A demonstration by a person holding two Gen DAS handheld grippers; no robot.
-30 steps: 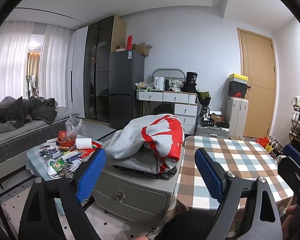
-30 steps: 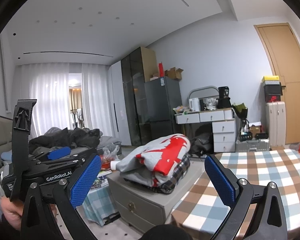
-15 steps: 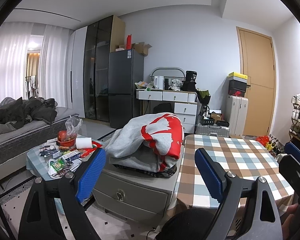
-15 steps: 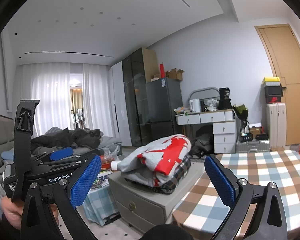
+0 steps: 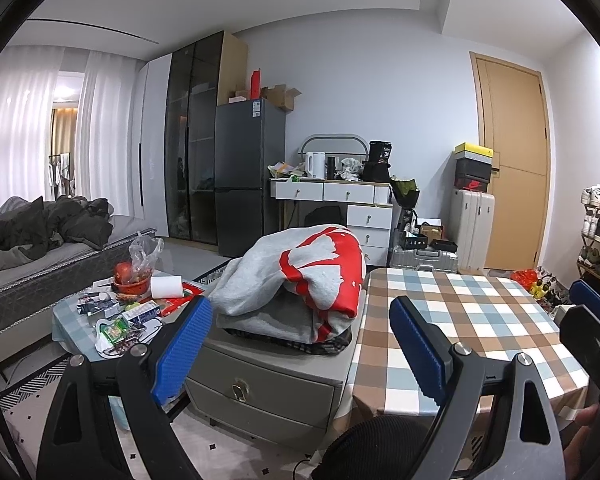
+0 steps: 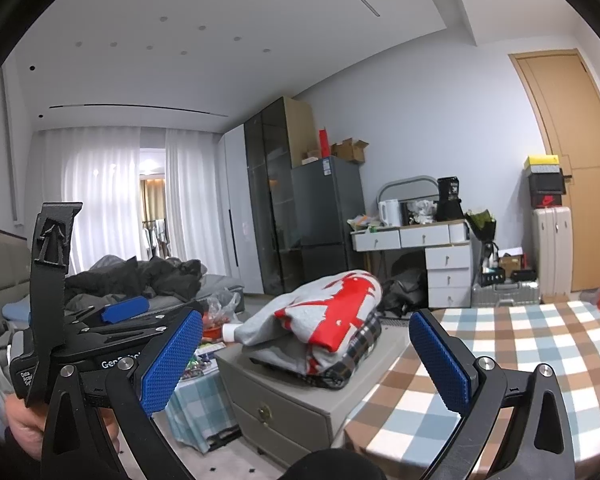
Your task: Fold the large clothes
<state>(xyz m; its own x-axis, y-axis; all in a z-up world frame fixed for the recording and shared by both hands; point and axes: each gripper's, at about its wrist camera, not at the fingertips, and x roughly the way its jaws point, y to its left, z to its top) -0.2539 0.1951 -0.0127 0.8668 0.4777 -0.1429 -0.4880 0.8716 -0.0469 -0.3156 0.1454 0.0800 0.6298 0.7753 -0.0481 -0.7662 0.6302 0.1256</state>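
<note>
- Since the earlier frames, almost nothing has shifted: both views drift only slightly, and the pile of clothes sits exactly where it sat.
- Grey-and-red sweatshirt lies loosely bundled on top of a plaid garment, both stacked on the grey drawer cabinet, just beside the checked tablecloth table.
- Table surface shows bare of clothing in both views. The stack could be waiting to be folded or already set aside; the rounded, slack bundle of the sweatshirt suggests it is not neatly folded.
- Left gripper: jaws spread wide, blue pads well apart, nothing between them, touching nothing. It hangs in the air short of the cabinet.
- Right gripper: jaws likewise wide, empty, clear of every surface, aimed toward the cabinet and table edge.
- Handling advice, if the sweatshirt is to be folded: pinch it at a hem or shoulder seam rather than mid-bundle, so a single layer lifts and the plaid garment stays behind.
- Spread it flat on the table, since the cabinet top looks too small for it.
</note>
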